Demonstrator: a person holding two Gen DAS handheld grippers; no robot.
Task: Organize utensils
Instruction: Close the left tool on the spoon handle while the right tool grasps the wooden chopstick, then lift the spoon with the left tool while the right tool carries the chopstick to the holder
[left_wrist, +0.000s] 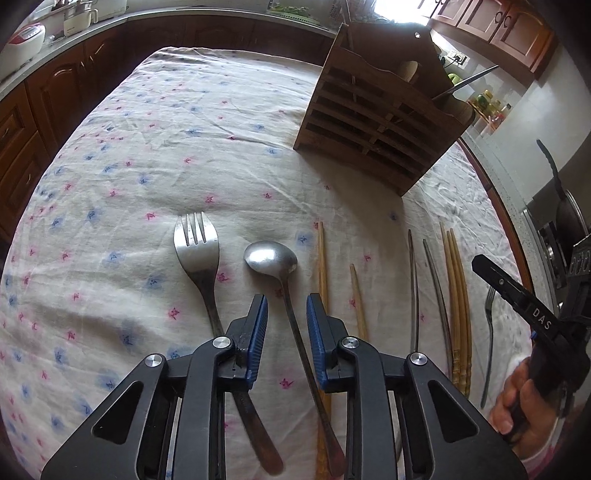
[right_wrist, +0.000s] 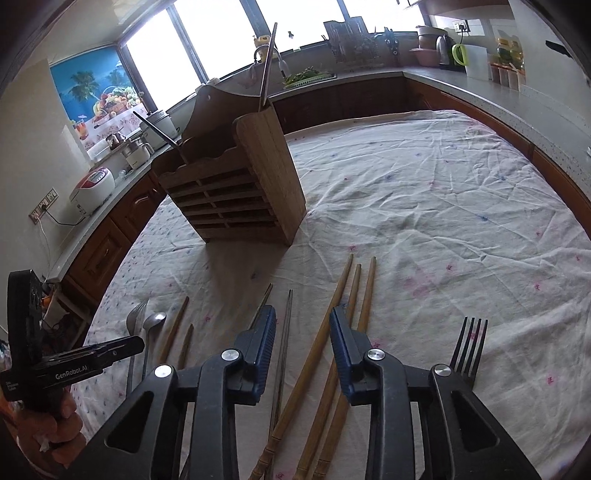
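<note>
Left wrist view: the left gripper (left_wrist: 287, 314) is seen with its blue-padded fingers (left_wrist: 258, 325) spread, nothing pinched. The handle of a metal spoon (left_wrist: 271, 258) runs between them on the cloth-covered surface (left_wrist: 147, 147). A wide fork (left_wrist: 197, 240) lies just left of the spoon; wooden chopsticks (left_wrist: 322, 258), metal chopsticks (left_wrist: 413, 280) and bamboo chopsticks (left_wrist: 456, 280) are laid out to its right. A wooden utensil rack (left_wrist: 373, 122) stands beyond, upright.

Right wrist view: the right gripper (right_wrist: 303, 328) is shown with fingers (right_wrist: 341, 339) spread and empty, over the bamboo chopsticks (right_wrist: 332, 306). A dark fork (right_wrist: 469, 343) lies to the right. The rack (right_wrist: 240, 184) is seen behind, with metal utensils standing in it.
</note>
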